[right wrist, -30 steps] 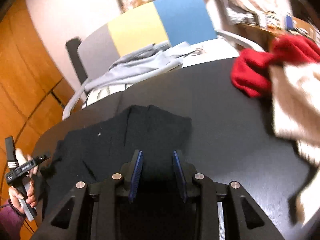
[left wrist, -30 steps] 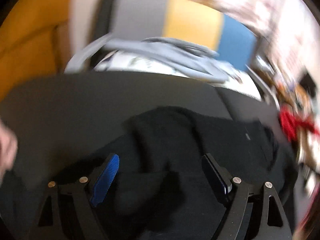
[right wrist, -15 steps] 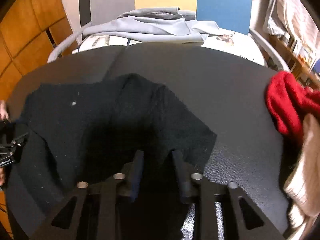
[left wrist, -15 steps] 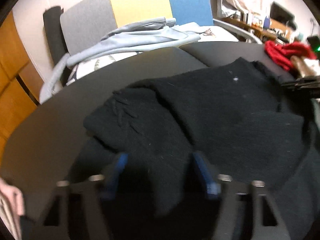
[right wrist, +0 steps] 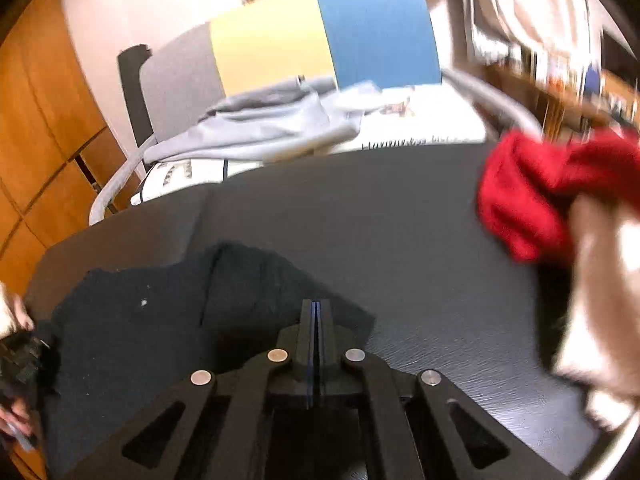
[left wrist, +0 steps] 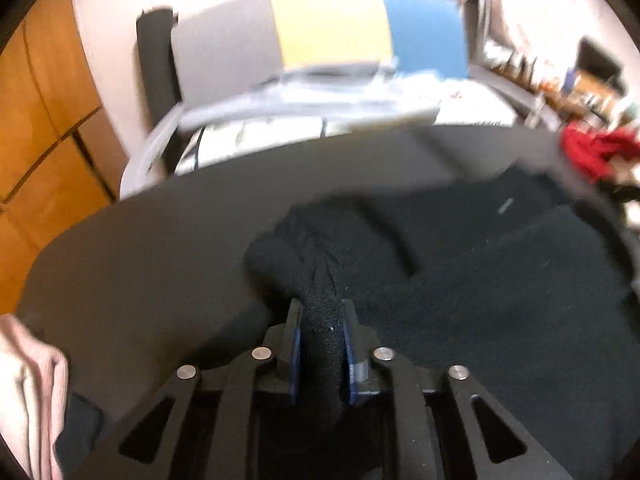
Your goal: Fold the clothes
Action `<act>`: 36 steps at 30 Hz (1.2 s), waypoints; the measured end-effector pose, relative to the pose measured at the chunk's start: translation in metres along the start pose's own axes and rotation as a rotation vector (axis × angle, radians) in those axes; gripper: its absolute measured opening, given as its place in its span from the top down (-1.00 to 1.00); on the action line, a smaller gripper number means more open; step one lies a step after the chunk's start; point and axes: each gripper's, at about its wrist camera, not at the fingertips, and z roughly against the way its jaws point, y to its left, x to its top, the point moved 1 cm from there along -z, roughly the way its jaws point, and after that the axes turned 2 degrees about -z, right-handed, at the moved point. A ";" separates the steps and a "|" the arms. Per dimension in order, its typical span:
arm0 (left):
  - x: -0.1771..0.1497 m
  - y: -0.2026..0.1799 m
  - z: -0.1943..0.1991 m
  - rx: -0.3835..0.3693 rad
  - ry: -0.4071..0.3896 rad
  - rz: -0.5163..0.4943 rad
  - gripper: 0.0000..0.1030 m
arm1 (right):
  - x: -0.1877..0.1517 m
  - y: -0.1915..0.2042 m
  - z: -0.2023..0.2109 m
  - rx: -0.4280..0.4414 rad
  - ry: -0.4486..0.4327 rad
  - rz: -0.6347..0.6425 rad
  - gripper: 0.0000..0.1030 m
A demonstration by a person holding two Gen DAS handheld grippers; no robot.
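A black garment (left wrist: 480, 280) lies spread over the dark round table (left wrist: 140, 260). My left gripper (left wrist: 320, 308) is closing, and its blue pads squeeze a thick bunched roll of the black cloth. In the right wrist view the same garment (right wrist: 160, 320) lies to the left, with one corner near the fingers. My right gripper (right wrist: 316, 304) is closing at that corner. Its jaws are almost together, with only a thin layer of black cloth between them. A hand (right wrist: 12, 320) holding the other gripper shows at the left edge.
A red cloth (right wrist: 528, 192) and a pale cloth (right wrist: 600, 280) lie on the table's right side. Behind the table stands a grey, yellow and blue chair (right wrist: 320, 40) with a grey garment (right wrist: 260, 128) on its seat. A pale pink cloth (left wrist: 28, 380) lies at the near left.
Both grippers have gone from wide apart to pinching the black garment. The left one sank onto a bunched fold, and the right one slid sideways along the garment's corner.
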 end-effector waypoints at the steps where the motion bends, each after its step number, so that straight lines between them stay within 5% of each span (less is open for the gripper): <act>1: -0.002 -0.002 -0.010 0.035 0.030 -0.006 0.41 | -0.003 -0.006 -0.006 0.007 0.018 -0.043 0.83; 3: -0.004 -0.005 -0.003 0.067 -0.013 -0.028 0.25 | -0.008 -0.020 0.004 0.013 -0.011 -0.114 0.66; 6: -0.006 -0.005 0.020 0.106 -0.070 -0.044 -0.54 | -0.025 -0.041 0.038 0.046 -0.092 -0.228 0.55; 9: -0.011 0.005 0.050 0.142 -0.155 0.034 -0.59 | -0.056 -0.054 0.066 0.066 -0.098 -0.279 0.55; 13: -0.027 0.008 0.077 0.053 -0.211 0.141 -0.61 | -0.091 -0.034 0.072 0.063 -0.008 -0.125 0.55; 17: -0.048 -0.006 0.070 0.089 -0.195 0.140 -0.68 | -0.103 0.011 0.057 -0.046 0.036 0.187 0.53; 20: -0.060 -0.003 0.052 0.104 -0.115 0.165 -0.67 | -0.099 0.030 0.042 -0.116 0.019 0.275 0.53; 22: -0.066 0.004 0.044 0.109 -0.092 0.221 -0.67 | -0.091 0.034 0.040 -0.109 -0.033 0.260 0.53; 24: -0.071 0.013 0.041 0.088 -0.074 0.281 -0.68 | -0.084 0.028 0.035 -0.112 -0.048 0.185 0.77; 32: -0.089 0.026 0.035 0.002 -0.050 0.394 -0.84 | -0.100 -0.030 0.051 -0.125 -0.056 -0.140 0.84; 34: -0.089 0.022 0.033 0.014 -0.041 0.378 -0.87 | -0.099 -0.035 0.054 -0.128 -0.057 -0.148 0.78; 36: -0.087 0.022 0.034 0.017 -0.038 0.374 -0.87 | -0.098 -0.041 0.058 -0.130 -0.058 -0.157 0.46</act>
